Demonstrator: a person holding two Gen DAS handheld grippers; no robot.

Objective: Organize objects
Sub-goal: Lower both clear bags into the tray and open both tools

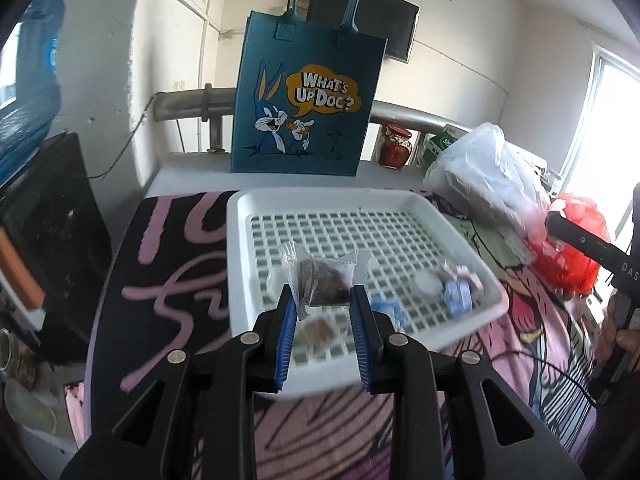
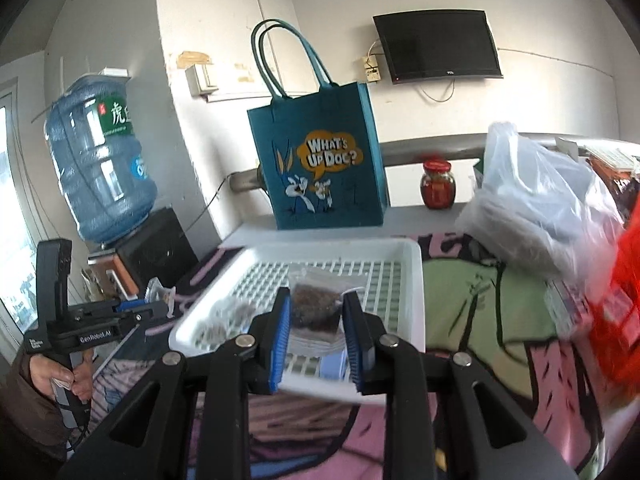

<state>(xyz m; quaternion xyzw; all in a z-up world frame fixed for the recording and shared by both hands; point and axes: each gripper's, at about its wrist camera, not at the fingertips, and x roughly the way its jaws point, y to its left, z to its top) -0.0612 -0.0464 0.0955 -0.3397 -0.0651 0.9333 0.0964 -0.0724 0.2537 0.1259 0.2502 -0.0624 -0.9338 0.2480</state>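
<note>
A white lattice tray (image 1: 320, 198) (image 2: 332, 246) lies on a patterned cloth, with a blue cartoon tote bag (image 1: 304, 100) (image 2: 320, 168) standing behind it. My left gripper (image 1: 322, 294) is shut on a clear packet of dark brown bits (image 1: 326, 280), held above the tray's near side. My right gripper (image 2: 317, 296) is shut on a similar dark-filled clear packet (image 2: 314, 308) over the tray. In the right wrist view the left gripper (image 2: 166, 308) shows at the left with its packet (image 2: 160, 290). Several small packets (image 1: 458, 300) lie in the tray.
A red-lidded jar (image 1: 396, 146) (image 2: 438, 184) stands right of the tote. A white plastic bag (image 1: 484, 176) (image 2: 532, 208) and a red bag (image 1: 576, 248) (image 2: 624, 312) crowd the right side. A blue water bottle (image 2: 100, 160) sits at the left.
</note>
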